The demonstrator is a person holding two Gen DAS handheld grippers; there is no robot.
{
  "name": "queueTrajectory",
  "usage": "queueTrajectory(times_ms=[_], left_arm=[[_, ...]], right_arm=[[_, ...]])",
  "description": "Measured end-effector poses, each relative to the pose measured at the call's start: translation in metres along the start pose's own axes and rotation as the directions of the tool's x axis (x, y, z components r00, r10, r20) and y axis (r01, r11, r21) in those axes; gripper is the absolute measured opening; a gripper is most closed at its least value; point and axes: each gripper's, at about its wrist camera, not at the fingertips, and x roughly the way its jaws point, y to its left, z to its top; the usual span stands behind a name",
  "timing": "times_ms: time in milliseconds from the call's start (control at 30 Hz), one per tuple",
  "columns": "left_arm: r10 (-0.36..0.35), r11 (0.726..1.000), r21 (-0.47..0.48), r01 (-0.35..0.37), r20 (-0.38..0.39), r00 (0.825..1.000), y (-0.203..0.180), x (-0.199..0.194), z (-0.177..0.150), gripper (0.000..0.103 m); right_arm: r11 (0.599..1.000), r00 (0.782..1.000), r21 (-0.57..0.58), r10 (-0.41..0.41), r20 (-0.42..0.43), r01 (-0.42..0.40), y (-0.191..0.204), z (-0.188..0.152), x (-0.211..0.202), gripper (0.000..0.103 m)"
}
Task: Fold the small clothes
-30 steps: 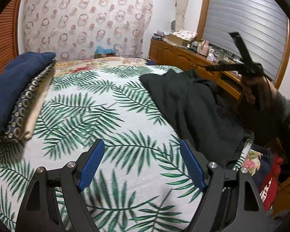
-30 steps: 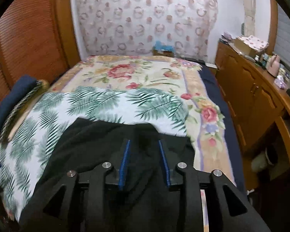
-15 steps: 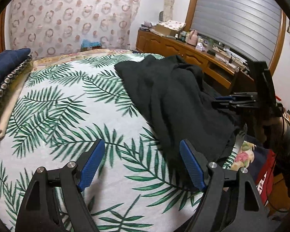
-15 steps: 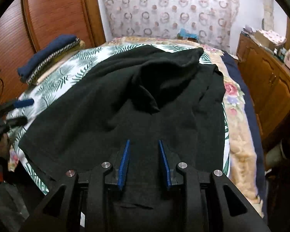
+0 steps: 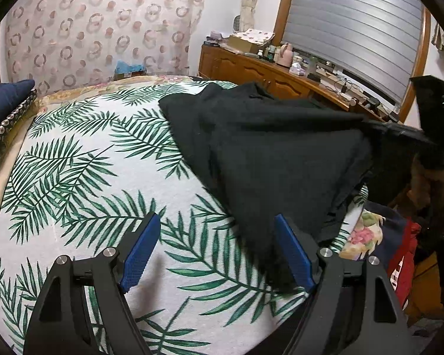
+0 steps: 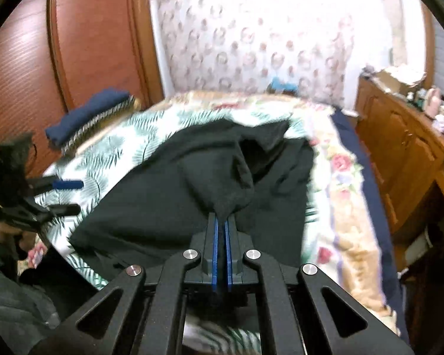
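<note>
The black garment (image 6: 168,207) lies rumpled on the right of the palm-print sheet (image 5: 83,159), one edge pinched in the clenched right gripper (image 6: 221,222), probably for spreading, while the left gripper (image 5: 216,251) hovers agape, empty, beside its near corner.

I see a palm-leaf bedspread (image 5: 83,177) centre frame, a wooden dresser (image 5: 251,71) upper right, perhaps folded navy bedding (image 6: 85,115) at left.
</note>
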Motion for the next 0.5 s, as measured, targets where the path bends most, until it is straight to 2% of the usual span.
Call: queueTrajectory(times_ms=[67,133,267,400,467,500], left_arm=[[-0.010,1.000,0.007,0.010,-0.001,1.000,-0.004,0.000,0.000,0.081],[-0.018,1.000,0.012,0.018,-0.008,1.000,-0.008,0.003,-0.001,0.081],[-0.026,0.999,0.022,0.027,-0.034,0.999,-0.013,0.011,-0.004,0.081],[-0.045,0.999,0.013,0.045,-0.050,0.998,-0.017,0.015,-0.008,0.081],[-0.071,0.997,0.010,0.072,-0.050,0.996,-0.020,0.015,-0.010,0.075],[-0.081,0.997,0.008,0.082,-0.051,0.995,-0.021,0.015,-0.010,0.069]], right_arm=[[0.999,1.000,0.021,-0.026,0.008,0.026,-0.011,-0.009,-0.021,0.003],[0.997,0.999,0.060,-0.047,-0.020,0.048,-0.019,-0.024,-0.028,0.003],[0.993,0.987,0.095,-0.062,-0.149,0.077,-0.028,-0.062,-0.005,0.003],[0.987,0.988,0.133,-0.069,-0.138,0.088,-0.034,-0.072,0.000,0.003],[0.987,0.989,0.131,-0.078,-0.123,0.095,-0.031,-0.066,0.002,0.003],[0.987,0.989,0.121,-0.092,-0.113,0.105,-0.030,-0.065,-0.001,0.003]])
